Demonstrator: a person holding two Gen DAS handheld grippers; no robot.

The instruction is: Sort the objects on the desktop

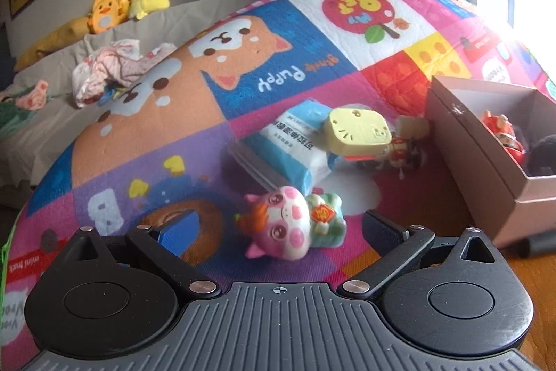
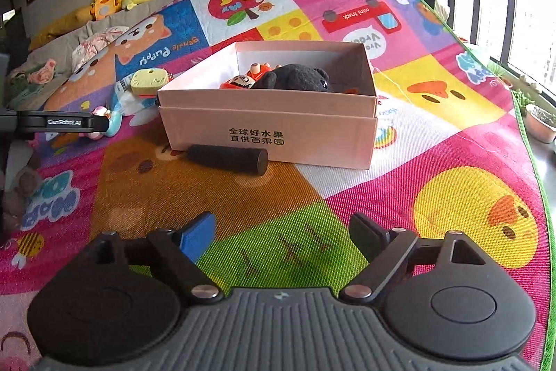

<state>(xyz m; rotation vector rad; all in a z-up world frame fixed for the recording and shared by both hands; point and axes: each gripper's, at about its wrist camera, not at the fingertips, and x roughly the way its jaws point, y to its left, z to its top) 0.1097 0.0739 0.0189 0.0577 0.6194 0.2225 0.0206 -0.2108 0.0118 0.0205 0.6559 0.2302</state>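
A pink-and-white cat figurine (image 1: 290, 226) lies on the colourful mat between the open fingers of my left gripper (image 1: 278, 228), which is not closed on it. Behind it lie a blue-and-white tissue pack (image 1: 295, 145), a yellow cat-face toy (image 1: 358, 131) and a small red-and-white figurine (image 1: 405, 152). The pink cardboard box (image 2: 271, 124) holds a black plush (image 2: 295, 77) and red figurines (image 2: 248, 77). My right gripper (image 2: 281, 232) is open and empty over the mat, in front of the box. The left gripper's arm (image 2: 52, 121) shows at the left in the right wrist view.
A black cylinder (image 2: 227, 159) lies against the box's front. The box edge (image 1: 479, 155) stands at the right in the left wrist view. A sofa with plush toys (image 1: 118, 2) and crumpled cloth (image 1: 111, 68) is behind the mat. Windows and potted plants (image 2: 542, 124) are at the right.
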